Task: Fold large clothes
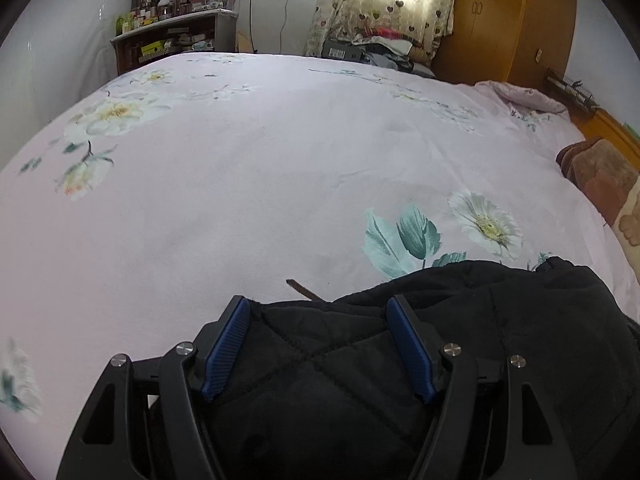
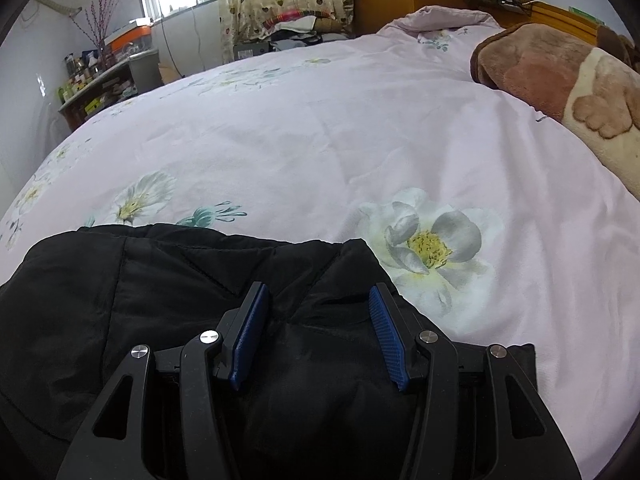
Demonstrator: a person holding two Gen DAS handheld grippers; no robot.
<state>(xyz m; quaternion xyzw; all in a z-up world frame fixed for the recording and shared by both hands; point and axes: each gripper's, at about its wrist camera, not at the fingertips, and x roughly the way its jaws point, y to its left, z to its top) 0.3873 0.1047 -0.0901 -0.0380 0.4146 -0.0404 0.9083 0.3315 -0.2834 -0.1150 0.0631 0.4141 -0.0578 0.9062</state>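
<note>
A black quilted jacket (image 1: 500,320) (image 2: 120,288) lies bunched on the near part of a pink flowered bed cover (image 1: 240,184) (image 2: 320,140). My left gripper (image 1: 318,308) points down at the jacket's left end. Thick padded fabric fills the gap between its blue pads (image 1: 226,348), which press on it. My right gripper (image 2: 318,296) is at the jacket's right end, and creased fabric is squeezed between its blue pads (image 2: 386,336). A thin brown strip (image 1: 302,290) pokes out from under the jacket's far edge.
A brown and cream plush blanket (image 1: 600,184) (image 2: 560,84) lies along the bed's right side, with a bunched pink quilt (image 2: 440,20) at the far corner. Beyond the bed are a cluttered shelf (image 1: 172,36), a clothes pile (image 1: 380,46) and a wooden wardrobe (image 1: 508,16).
</note>
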